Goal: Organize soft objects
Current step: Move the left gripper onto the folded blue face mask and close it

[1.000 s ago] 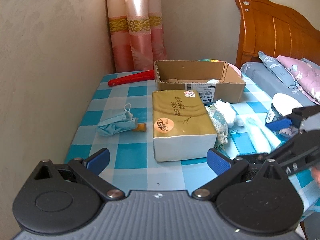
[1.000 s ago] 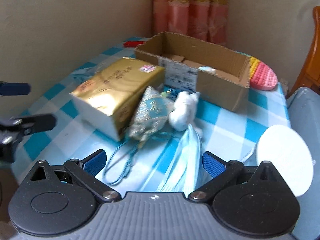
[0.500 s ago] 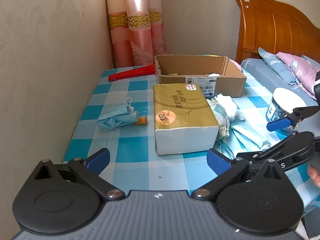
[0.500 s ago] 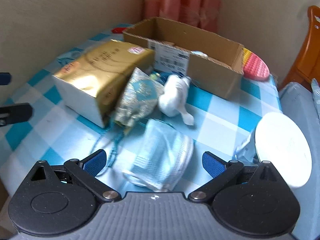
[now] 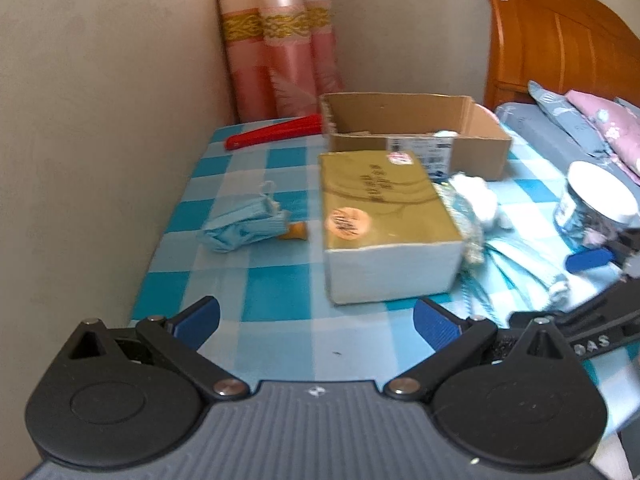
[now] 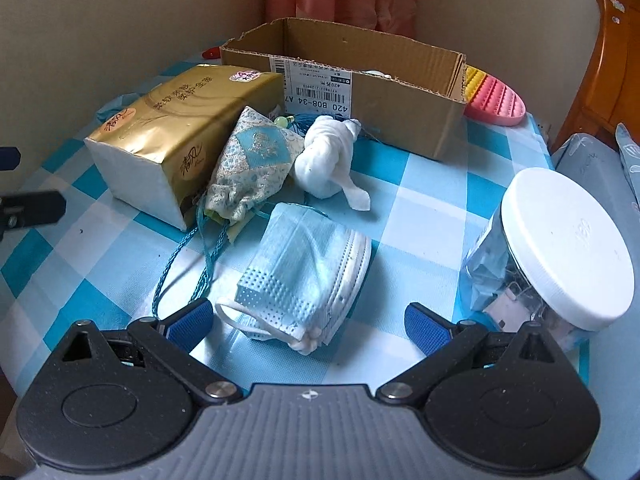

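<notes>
A stack of blue face masks [image 6: 308,276] lies just ahead of my right gripper [image 6: 308,320], which is open and empty, its blue pads either side of the near end. Behind the masks are a patterned drawstring pouch [image 6: 252,164] and a knotted white cloth [image 6: 328,156]. A gold tissue pack [image 6: 180,128] [image 5: 384,220] sits left of them. An open cardboard box [image 6: 360,80] [image 5: 412,136] stands at the back. In the left wrist view a crumpled blue mask [image 5: 244,228] lies left of the tissue pack. My left gripper [image 5: 316,320] is open and empty above the near tablecloth.
A clear jar with a white lid [image 6: 560,248] stands at the right, close to my right gripper. A pink ridged pad [image 6: 496,104] lies behind the box, a red folded fan [image 5: 276,136] at the back left. A wall bounds the left, a bed [image 5: 560,136] the right.
My right gripper has pulled back and tilted down, so the blue masks now lie whole between its pads. The left gripper has drawn back slightly. Nothing on the table has moved.
</notes>
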